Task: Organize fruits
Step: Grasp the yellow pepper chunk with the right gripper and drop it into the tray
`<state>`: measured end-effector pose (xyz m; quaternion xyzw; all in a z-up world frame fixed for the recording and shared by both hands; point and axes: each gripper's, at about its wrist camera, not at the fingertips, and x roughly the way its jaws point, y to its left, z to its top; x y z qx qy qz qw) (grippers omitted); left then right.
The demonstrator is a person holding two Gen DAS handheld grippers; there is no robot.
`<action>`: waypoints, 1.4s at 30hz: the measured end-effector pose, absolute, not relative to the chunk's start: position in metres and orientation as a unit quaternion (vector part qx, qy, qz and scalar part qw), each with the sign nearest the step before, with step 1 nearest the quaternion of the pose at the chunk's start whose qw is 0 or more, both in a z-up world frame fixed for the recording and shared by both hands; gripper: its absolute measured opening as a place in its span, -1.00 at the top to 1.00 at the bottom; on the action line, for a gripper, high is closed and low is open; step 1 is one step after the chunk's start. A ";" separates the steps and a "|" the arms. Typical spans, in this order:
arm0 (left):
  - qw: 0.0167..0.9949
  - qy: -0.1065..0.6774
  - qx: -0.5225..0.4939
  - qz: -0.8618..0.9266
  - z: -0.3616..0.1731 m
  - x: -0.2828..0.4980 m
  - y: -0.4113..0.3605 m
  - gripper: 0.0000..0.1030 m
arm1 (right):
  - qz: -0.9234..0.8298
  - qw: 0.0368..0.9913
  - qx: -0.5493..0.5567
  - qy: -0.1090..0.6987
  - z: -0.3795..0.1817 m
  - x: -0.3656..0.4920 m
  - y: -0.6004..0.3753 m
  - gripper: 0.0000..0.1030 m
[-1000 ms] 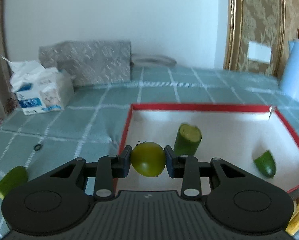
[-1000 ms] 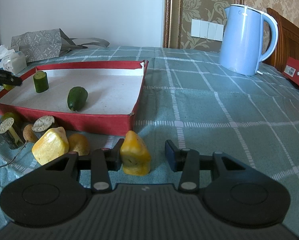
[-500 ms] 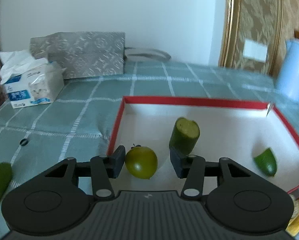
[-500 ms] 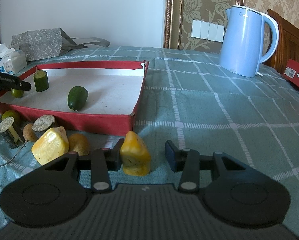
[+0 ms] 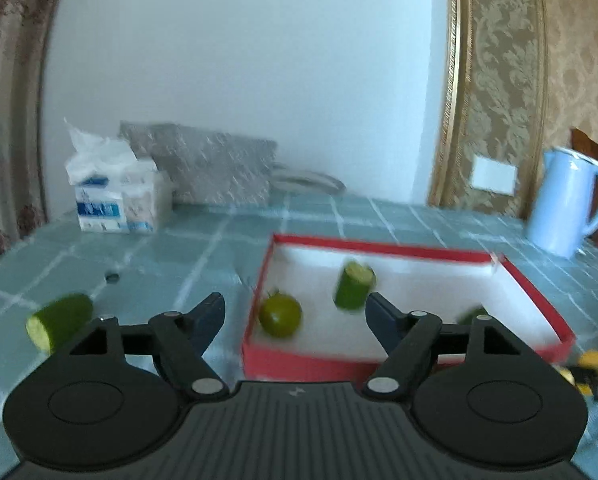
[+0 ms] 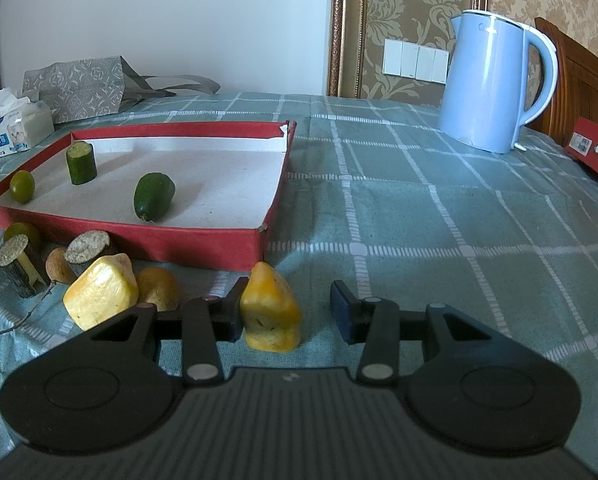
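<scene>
1. Left gripper (image 5: 295, 312): black fingers spread wide, nothing between them; blurred frame.
2. Round green tomato-like fruit (image 5: 279, 315) lying inside shallow red-walled tray with white floor (image 5: 383, 246), at its near-left corner, centre of left view. Upright green cucumber stub (image 5: 353, 285) just right of it; dark green cucumber end (image 6: 153, 195) further right in the tray.
3. Cut green cucumber piece (image 5: 59, 320) on the teal checked table cloth (image 6: 439, 216), lower left of left view, outside the tray, left of the left fingers; long axis slanting up-right. Likely next pick for this side.
4. Right gripper (image 6: 287, 308): fingers moderately wide around yellow wedge-shaped pepper piece (image 6: 271, 310); left finger touching or just beside it, right finger clearly apart. Not gripped.
5. More loose pieces at lower left of right view: yellow blocky chunk (image 6: 99, 296), brown rough-topped stubs (image 6: 87, 246).
6. Writing: tissue pack (image 6: 17, 130) print and kettle (image 6: 495, 84) lettering too small to read.
</scene>
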<state>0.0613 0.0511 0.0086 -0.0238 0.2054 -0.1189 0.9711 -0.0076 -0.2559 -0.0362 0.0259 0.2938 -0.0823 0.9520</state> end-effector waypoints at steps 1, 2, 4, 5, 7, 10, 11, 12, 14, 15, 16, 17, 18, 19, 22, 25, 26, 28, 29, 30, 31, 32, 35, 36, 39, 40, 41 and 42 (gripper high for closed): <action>0.968 0.219 -0.026 -0.120 0.006 0.059 0.052 -0.50 | -0.082 0.952 0.027 0.294 -0.036 -0.008 -0.256 0.19; 0.965 0.230 -0.028 -0.124 0.003 0.057 0.053 -0.50 | -0.082 0.952 0.027 0.294 -0.036 -0.008 -0.256 0.19; 0.958 0.254 -0.023 -0.133 -0.002 0.055 0.054 -0.50 | -0.082 0.952 0.028 0.294 -0.036 -0.008 -0.256 0.19; 0.956 0.259 -0.023 -0.134 -0.005 0.053 0.055 -0.50 | -0.082 0.952 0.029 0.293 -0.036 -0.008 -0.257 0.21; 0.954 0.268 -0.012 -0.135 -0.009 0.050 0.054 -0.50 | -0.081 0.952 0.032 0.293 -0.036 -0.008 -0.258 0.21; 0.949 0.286 0.006 -0.131 -0.016 0.051 0.051 -0.50 | -0.079 0.953 0.032 0.292 -0.036 -0.009 -0.258 0.28; 0.947 0.294 0.010 -0.130 -0.018 0.053 0.049 -0.50 | -0.079 0.953 0.032 0.292 -0.036 -0.008 -0.258 0.28; 0.944 0.303 0.017 -0.128 -0.021 0.055 0.048 -0.50 | -0.079 0.953 0.033 0.292 -0.036 -0.008 -0.258 0.28; 0.942 0.311 0.030 -0.123 -0.025 0.056 0.045 -0.50 | -0.078 0.953 0.035 0.292 -0.036 -0.008 -0.258 0.28; 0.943 0.309 0.035 -0.121 -0.026 0.055 0.044 -0.50 | -0.078 0.953 0.036 0.292 -0.036 -0.008 -0.258 0.28; 0.942 0.309 0.039 -0.121 -0.027 0.054 0.044 -0.51 | -0.078 0.953 0.036 0.291 -0.036 -0.008 -0.258 0.30; 0.942 0.310 0.046 -0.122 -0.028 0.054 0.042 -0.57 | -0.077 0.953 0.036 0.290 -0.035 -0.009 -0.258 0.32; 0.941 0.310 0.053 -0.122 -0.030 0.054 0.040 -0.61 | -0.076 0.953 0.038 0.289 -0.035 -0.009 -0.258 0.33; 0.942 0.308 0.059 -0.120 -0.030 0.053 0.038 -0.62 | -0.076 0.954 0.038 0.289 -0.035 -0.010 -0.258 0.35; 0.941 0.310 0.057 -0.121 -0.030 0.053 0.038 -0.65 | -0.075 0.955 0.043 0.285 -0.035 -0.011 -0.260 0.47; 0.940 0.314 0.058 -0.122 -0.030 0.054 0.037 -0.82 | -0.073 0.955 0.053 0.283 -0.033 -0.013 -0.262 0.52; 0.940 0.314 0.060 -0.120 -0.030 0.054 0.036 -0.85 | -0.072 0.955 0.060 0.281 -0.032 -0.014 -0.264 0.52; 0.939 0.316 0.058 -0.121 -0.030 0.054 0.037 -0.85 | -0.073 0.956 0.063 0.277 -0.031 -0.016 -0.265 0.53; 0.939 0.316 0.057 -0.122 -0.030 0.054 0.037 -0.86 | -0.075 0.957 0.064 0.273 -0.030 -0.017 -0.265 0.53; 0.939 0.316 0.057 -0.121 -0.030 0.054 0.037 -0.86 | -0.076 0.958 0.067 0.268 -0.028 -0.018 -0.266 0.53; 0.939 0.316 0.057 -0.121 -0.030 0.054 0.037 -0.86 | -0.073 0.960 0.070 0.263 -0.024 -0.020 -0.267 0.53; 0.939 0.317 0.056 -0.122 -0.030 0.054 0.037 -0.86 | -0.070 0.961 0.070 0.258 -0.021 -0.022 -0.267 0.53; 0.939 0.317 0.058 -0.122 -0.030 0.054 0.036 -0.87 | -0.066 0.966 0.055 0.244 -0.008 -0.023 -0.264 0.53; 0.939 0.317 0.057 -0.122 -0.030 0.054 0.037 -0.88 | -0.063 0.969 0.051 0.235 -0.001 -0.022 -0.262 0.53; 0.939 0.317 0.057 -0.122 -0.030 0.054 0.036 -0.88 | -0.051 0.974 0.032 0.218 0.018 -0.010 -0.257 0.53; 0.939 0.317 0.057 -0.122 -0.030 0.054 0.036 -0.88 | -0.049 0.975 0.027 0.216 0.023 -0.001 -0.254 0.53; 0.939 0.317 0.057 -0.122 -0.030 0.054 0.036 -0.88 | -0.049 0.975 0.022 0.214 0.027 0.008 -0.252 0.53; 0.939 0.317 0.057 -0.122 -0.030 0.054 0.036 -0.88 | -0.045 0.974 0.012 0.220 0.029 0.021 -0.249 0.53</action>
